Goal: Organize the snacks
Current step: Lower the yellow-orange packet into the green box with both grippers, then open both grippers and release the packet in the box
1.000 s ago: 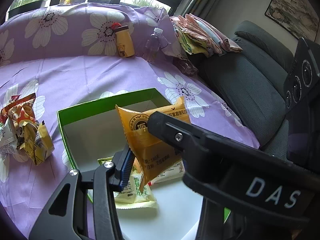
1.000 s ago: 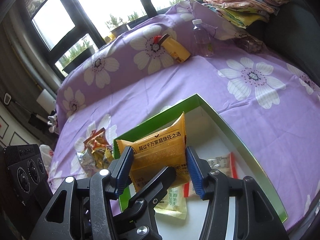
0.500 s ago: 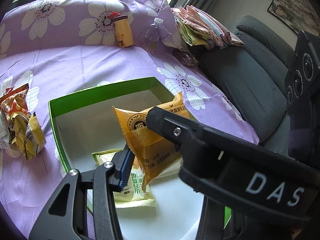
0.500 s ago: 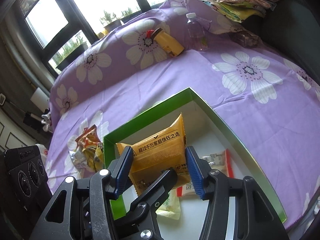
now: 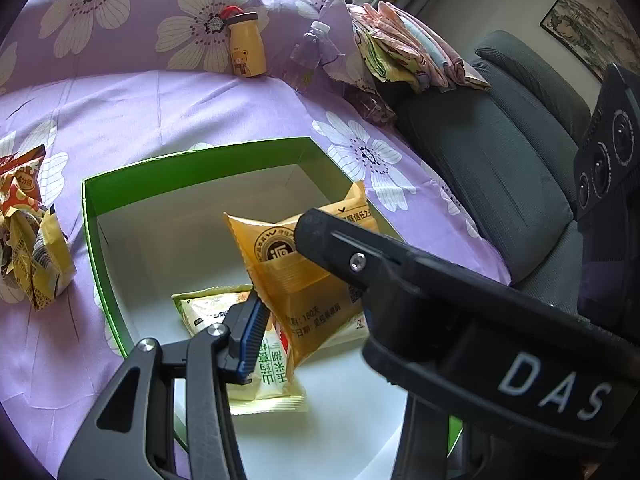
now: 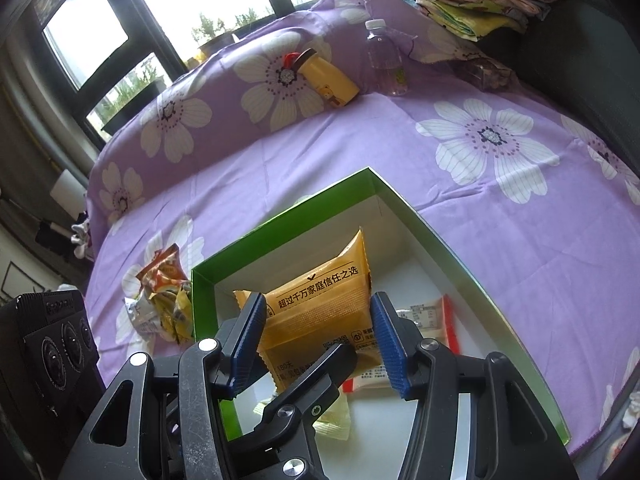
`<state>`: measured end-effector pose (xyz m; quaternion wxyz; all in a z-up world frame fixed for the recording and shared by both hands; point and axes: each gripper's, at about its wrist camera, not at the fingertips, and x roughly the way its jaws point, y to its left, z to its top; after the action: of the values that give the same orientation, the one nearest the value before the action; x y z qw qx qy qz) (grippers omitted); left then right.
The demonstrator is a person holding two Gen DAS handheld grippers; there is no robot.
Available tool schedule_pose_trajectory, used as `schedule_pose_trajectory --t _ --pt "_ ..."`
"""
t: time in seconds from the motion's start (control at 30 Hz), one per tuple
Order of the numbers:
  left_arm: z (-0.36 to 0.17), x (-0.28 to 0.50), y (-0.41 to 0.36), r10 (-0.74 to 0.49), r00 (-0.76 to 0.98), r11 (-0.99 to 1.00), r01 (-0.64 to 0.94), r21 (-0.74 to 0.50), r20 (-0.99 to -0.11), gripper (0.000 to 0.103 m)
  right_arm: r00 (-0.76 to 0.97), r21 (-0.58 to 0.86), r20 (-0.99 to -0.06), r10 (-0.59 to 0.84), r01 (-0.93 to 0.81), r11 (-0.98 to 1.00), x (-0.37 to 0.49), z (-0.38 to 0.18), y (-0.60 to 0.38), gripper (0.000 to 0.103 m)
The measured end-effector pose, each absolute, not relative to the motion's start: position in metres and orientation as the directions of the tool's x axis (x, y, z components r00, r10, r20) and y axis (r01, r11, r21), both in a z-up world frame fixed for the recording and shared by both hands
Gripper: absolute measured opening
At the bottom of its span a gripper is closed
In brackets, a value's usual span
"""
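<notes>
An orange snack packet (image 6: 320, 304) hangs upright over the green box with a white inside (image 6: 280, 232). My right gripper (image 6: 318, 324) is shut on it, one blue pad on each side. My left gripper (image 5: 304, 312) is shut on the same orange packet (image 5: 288, 276) lower down. Its left blue pad (image 5: 252, 332) presses the packet's edge, and the right gripper's black body hides its other finger. In the box (image 5: 192, 156) lie a pale yellow-green packet (image 5: 272, 376) and a white and red packet (image 6: 432, 320). A pile of loose snacks (image 5: 28, 240) lies left of the box.
The box sits on a purple flowered sheet (image 6: 440, 200). At the back stand a yellow bottle (image 5: 246, 46) and a clear water bottle (image 5: 308, 60). Folded cloths (image 5: 408, 48) lie on a grey sofa (image 5: 500, 160) to the right.
Both grippers have tilted slightly and the box sits a little differently in view. The orange packet stays held between them over the box.
</notes>
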<state>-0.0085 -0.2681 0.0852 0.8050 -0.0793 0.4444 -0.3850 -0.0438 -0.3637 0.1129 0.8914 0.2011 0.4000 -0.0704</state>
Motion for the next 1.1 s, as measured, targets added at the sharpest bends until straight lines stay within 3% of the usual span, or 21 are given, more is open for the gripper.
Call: schedule_pose_trajectory --t 1.1 --pt "0.0782 -0.0029 -0.2713 -0.688 0.28 0.689 0.541 -0.482 -0.67 0.045 0.634 0.278 -0.773 0.02 0.311 0.909 -0.038 0.1039 -0.3644 0.056"
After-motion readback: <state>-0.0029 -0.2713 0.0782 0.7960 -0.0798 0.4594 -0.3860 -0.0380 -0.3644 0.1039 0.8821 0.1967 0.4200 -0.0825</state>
